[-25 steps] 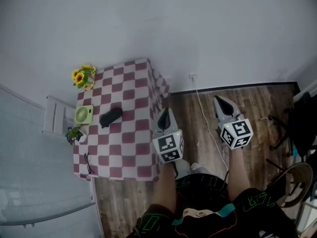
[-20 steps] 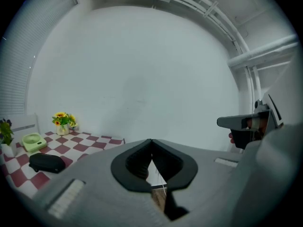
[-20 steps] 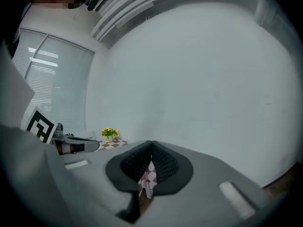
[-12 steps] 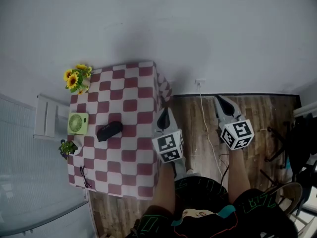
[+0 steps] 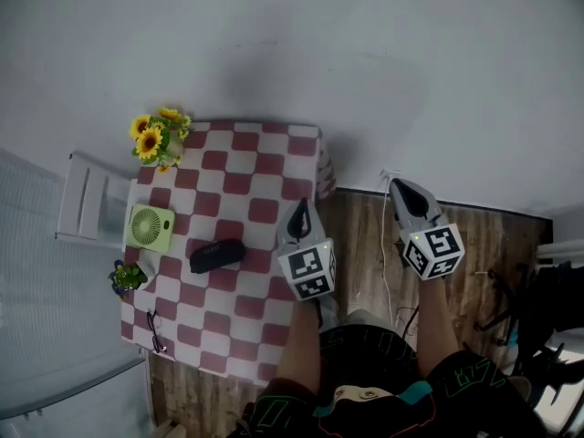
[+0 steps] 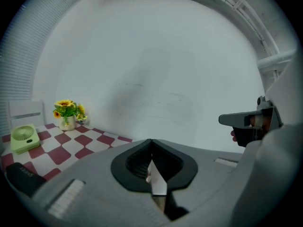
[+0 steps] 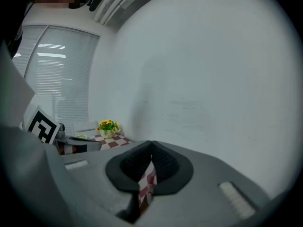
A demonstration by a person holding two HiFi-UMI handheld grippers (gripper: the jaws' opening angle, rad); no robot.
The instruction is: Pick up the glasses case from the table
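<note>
glasses case [image 5: 216, 255]: lying flat, long axis left-right | left tool [image 5: 299, 212], right tool [image 5: 400, 190]: both pressed together

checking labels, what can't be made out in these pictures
Glasses case, left gripper view: mostly hidden behind the left gripper's own body.
Small dark thing near the table's front edge, head view: too small to name.
Right gripper view: case unseen; the right gripper's body covers most of the table.

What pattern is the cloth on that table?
The tablecloth is a red and white check, like a chessboard. It shows best in the head view.
</note>
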